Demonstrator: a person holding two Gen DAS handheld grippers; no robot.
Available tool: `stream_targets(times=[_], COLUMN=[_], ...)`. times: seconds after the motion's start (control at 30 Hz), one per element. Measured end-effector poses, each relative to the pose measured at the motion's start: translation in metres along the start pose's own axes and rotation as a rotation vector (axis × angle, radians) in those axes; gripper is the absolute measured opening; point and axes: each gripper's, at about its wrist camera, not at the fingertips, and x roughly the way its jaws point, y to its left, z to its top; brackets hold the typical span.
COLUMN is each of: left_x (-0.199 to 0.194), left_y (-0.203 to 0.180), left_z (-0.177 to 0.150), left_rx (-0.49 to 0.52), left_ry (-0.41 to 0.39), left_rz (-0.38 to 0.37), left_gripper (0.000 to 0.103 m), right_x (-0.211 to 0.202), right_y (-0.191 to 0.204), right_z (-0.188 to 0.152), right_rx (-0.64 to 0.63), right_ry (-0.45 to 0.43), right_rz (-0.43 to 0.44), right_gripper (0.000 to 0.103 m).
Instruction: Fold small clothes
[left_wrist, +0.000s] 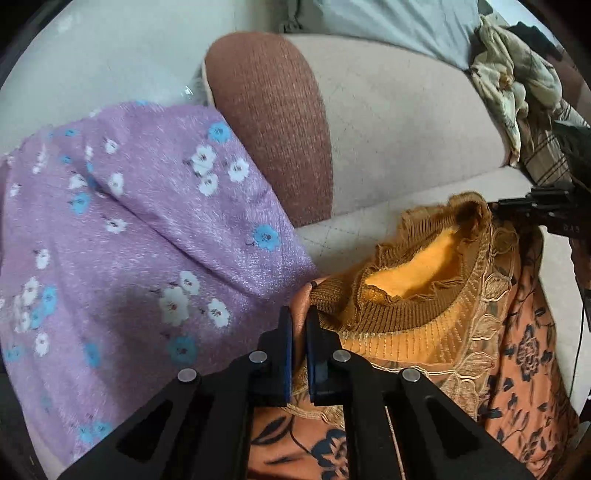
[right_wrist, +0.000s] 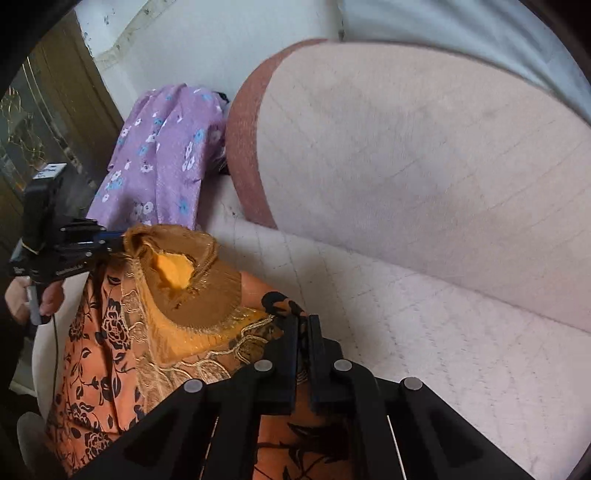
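Left wrist view: the left gripper (left_wrist: 298, 317) has its jaws nearly closed, pinching the shoulder of the orange floral top (left_wrist: 517, 350) just beside its brown knit collar (left_wrist: 391, 314). A purple floral garment (left_wrist: 129, 240) lies left of the collar, against the sofa (left_wrist: 406, 122).

Right wrist view: the right gripper (right_wrist: 303, 325) has its jaws almost shut on the top's (right_wrist: 92, 354) other shoulder, right of the collar (right_wrist: 207, 295). The left gripper (right_wrist: 114, 238) grips the collar's far side.

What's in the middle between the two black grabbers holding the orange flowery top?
The top's brown knitted collar, with its yellow lining showing, lies between the left gripper and the right gripper. The right wrist view shows it best.
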Motion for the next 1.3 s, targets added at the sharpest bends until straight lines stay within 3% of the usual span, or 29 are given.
stream_targets(times=[0.2, 0.4, 0.53, 0.7, 0.77, 0.9, 0.97, 1.03, 1.07, 1.1, 1.13, 1.17, 1.23, 1.3], left_x=[-0.093, -0.189, -0.192, -0.142, -0.130, -0.121, -0.131, -0.151, -0.163, -0.172, -0.178, -0.181, -0.173, -0.157], left_y=[-0.020, -0.072, -0.103, -0.115, -0.106, -0.105, -0.104, -0.099, -0.095, -0.091, -0.093, -0.091, -0.086, -0.083], left_z=[-0.038, -0.133, -0.208, -0.286, -0.300, -0.310, -0.311, -0.316, -0.323, -0.330, -0.337, -0.345, -0.358, -0.368], left_rx=[0.012, 0.018, 0.000, -0.156, -0.257, -0.357, -0.388, -0.467, -0.537, -0.610, -0.663, -0.724, -0.885, -1.026], left_ry=[-0.076, -0.099, -0.047, 0.096, 0.111, 0.139, 0.112, 0.068, 0.032, 0.005, -0.009, -0.028, -0.013, 0.015], left_rz=[-0.022, -0.071, -0.103, -0.137, -0.131, -0.180, -0.211, -0.292, -0.314, -0.316, -0.320, -0.340, -0.374, -0.400], left_gripper=[0.006, 0.006, 0.006, 0.006, 0.006, 0.008, 0.016, 0.058, 0.069, 0.083, 0.083, 0.083, 0.083, 0.083], right_x=[-0.070, -0.166, -0.184, -0.153, -0.134, -0.107, -0.114, -0.134, -0.149, -0.165, -0.175, -0.186, -0.195, -0.181], right_y=[0.033, 0.098, 0.137, 0.153, 0.151, 0.143, 0.140, 0.141, 0.144, 0.149, 0.154, 0.160, 0.166, 0.167], right_z=[-0.036, -0.123, -0.190, -0.274, -0.298, -0.322, -0.322, -0.324, -0.326, -0.331, -0.335, -0.341, -0.355, -0.366], right_rx=[0.001, -0.007, 0.022, 0.170, 0.268, 0.384, 0.422, 0.475, 0.500, 0.526, 0.544, 0.575, 0.651, 0.774], right_ry=[-0.089, -0.136, -0.086, -0.007, 0.035, 0.093, 0.079, 0.046, 0.011, -0.027, -0.049, -0.082, -0.147, -0.123], right_rz=[0.030, 0.054, 0.073, 0.124, 0.127, 0.143, 0.138, 0.188, 0.201, 0.202, 0.210, 0.223, 0.238, 0.276], right_gripper=[0.004, 0.004, 0.004, 0.004, 0.004, 0.005, 0.008, 0.009, 0.010, 0.017, 0.044, 0.079, 0.082, 0.082])
